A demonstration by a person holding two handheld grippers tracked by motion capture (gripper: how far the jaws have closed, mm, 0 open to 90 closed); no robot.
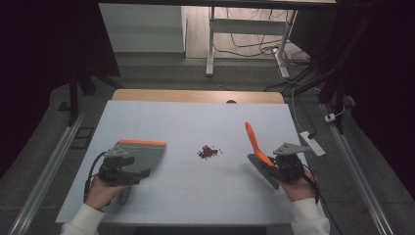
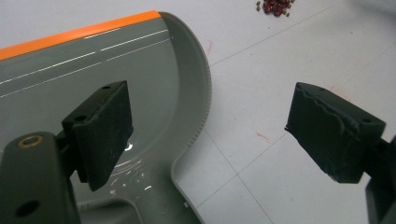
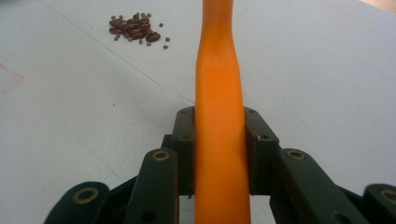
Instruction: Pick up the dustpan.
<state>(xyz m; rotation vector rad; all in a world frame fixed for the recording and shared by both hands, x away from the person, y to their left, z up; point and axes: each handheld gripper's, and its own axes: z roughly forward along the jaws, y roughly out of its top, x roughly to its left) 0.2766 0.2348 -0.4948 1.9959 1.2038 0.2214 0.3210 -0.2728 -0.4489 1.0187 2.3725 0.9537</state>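
Orange brush handle being squeezed tight by right gripper. Left gripper being held wide over grey dustpan, lower left, nothing pinched.

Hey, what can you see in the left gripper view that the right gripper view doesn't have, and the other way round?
Left gripper view: the grey dustpan with its orange lip, lying under the open left claw. Right gripper view: the orange brush handle, clamped in the right claw. Both: the small pile of red beans on the white table.
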